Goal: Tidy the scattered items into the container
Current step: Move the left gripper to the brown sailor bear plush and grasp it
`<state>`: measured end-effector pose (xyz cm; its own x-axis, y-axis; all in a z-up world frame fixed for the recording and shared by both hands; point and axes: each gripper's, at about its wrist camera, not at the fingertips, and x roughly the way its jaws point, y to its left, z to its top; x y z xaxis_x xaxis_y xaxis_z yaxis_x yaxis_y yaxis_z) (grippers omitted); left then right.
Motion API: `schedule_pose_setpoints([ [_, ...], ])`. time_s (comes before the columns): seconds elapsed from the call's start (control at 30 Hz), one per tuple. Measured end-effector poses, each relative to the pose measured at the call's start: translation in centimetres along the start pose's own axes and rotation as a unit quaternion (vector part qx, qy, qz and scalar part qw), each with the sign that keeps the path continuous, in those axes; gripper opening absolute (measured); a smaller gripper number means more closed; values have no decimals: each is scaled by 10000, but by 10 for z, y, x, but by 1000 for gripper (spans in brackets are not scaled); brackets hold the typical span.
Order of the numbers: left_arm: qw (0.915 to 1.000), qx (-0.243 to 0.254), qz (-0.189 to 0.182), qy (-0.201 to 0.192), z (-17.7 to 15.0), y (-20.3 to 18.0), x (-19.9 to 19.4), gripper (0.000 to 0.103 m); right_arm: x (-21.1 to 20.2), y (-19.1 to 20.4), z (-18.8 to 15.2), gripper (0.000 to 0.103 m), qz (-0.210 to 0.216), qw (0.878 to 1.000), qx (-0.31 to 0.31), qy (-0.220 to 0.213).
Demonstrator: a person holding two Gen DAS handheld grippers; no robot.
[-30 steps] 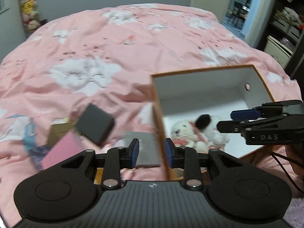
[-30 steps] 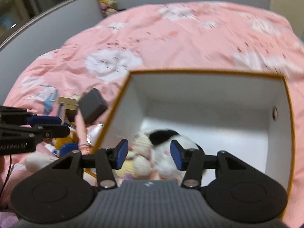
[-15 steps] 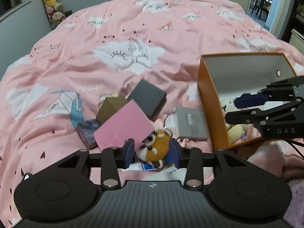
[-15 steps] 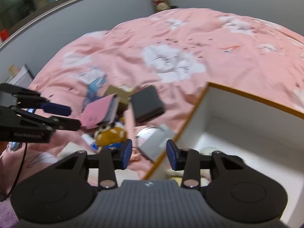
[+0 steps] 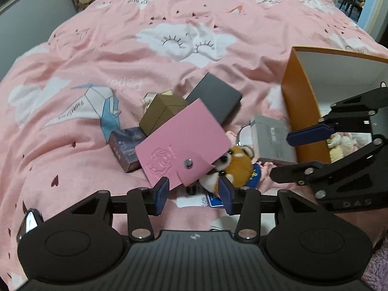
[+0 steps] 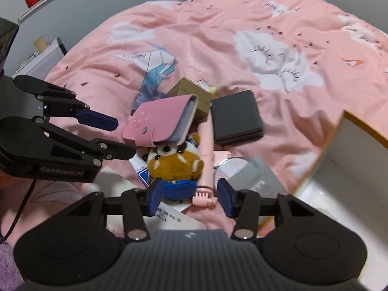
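We tilt both grippers steeply down over the clutter on the pink bedspread (image 5: 80, 55). Our left gripper (image 5: 194, 195) hangs above the near edge of the pile, its jaws opening, with the lower corner of the pink card wallet (image 5: 181, 143) and the plush red panda (image 5: 230, 167) showing between the blue pads but nothing pressed. Our right gripper (image 6: 188, 197) comes in from the box side, its jaws also opening; the panda's blue lower half sits just ahead of the gap, untouched as far as we can tell.

The panda lies with its head under the wallet and its long axis running toward our right gripper. The wallet leans tilted on a tan box (image 5: 161, 112), snap flap toward us. A dark flat box (image 6: 236, 117) lies beside them, and a pink toothbrush (image 6: 206, 160) runs alongside the panda, bristles nearest us. The orange container (image 5: 300, 111) stands open to the right, beside a grey box (image 5: 272, 140).
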<state>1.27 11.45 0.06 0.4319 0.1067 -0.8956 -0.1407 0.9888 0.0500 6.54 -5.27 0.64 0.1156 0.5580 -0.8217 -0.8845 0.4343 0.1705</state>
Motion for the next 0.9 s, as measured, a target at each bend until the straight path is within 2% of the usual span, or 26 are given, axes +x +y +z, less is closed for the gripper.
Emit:
schedule_pose_setpoints([
  [0.1, 9999, -30, 15, 98, -1, 6, 7, 52, 15, 1, 9, 53, 81, 9999, -70, 110],
  [0.17, 9999, -71, 12, 153, -1, 10, 11, 52, 24, 3, 14, 64, 181, 9996, -131, 167],
  [0.27, 9996, -142, -13, 229, 1, 15, 17, 49, 37, 7, 20, 68, 254, 9989, -292, 268],
  [0.43, 9972, -477, -478, 328, 4, 27, 23, 48, 36, 0, 22, 67, 134, 9982, -462, 367],
  [0.5, 9946, -693, -684, 368, 6, 31, 24, 48, 29, -7, 20, 63, -22, 9979, -531, 361],
  [0.53, 9928, -802, -795, 410, 7, 31, 25, 48, 25, -10, 19, 58, -130, 9978, -542, 352],
  [0.63, 9850, -1185, -1108, 585, 9, 29, 31, 53, 15, -21, 18, 57, -400, 9973, -543, 287],
  [0.77, 9738, -1734, -1266, 744, 14, 26, 43, 58, 7, -27, 16, 57, -520, 9966, -612, 189],
  [0.9, 9671, -2048, -1255, 843, 20, 23, 52, 60, 10, -28, 12, 57, -497, 9969, -576, 194],
])
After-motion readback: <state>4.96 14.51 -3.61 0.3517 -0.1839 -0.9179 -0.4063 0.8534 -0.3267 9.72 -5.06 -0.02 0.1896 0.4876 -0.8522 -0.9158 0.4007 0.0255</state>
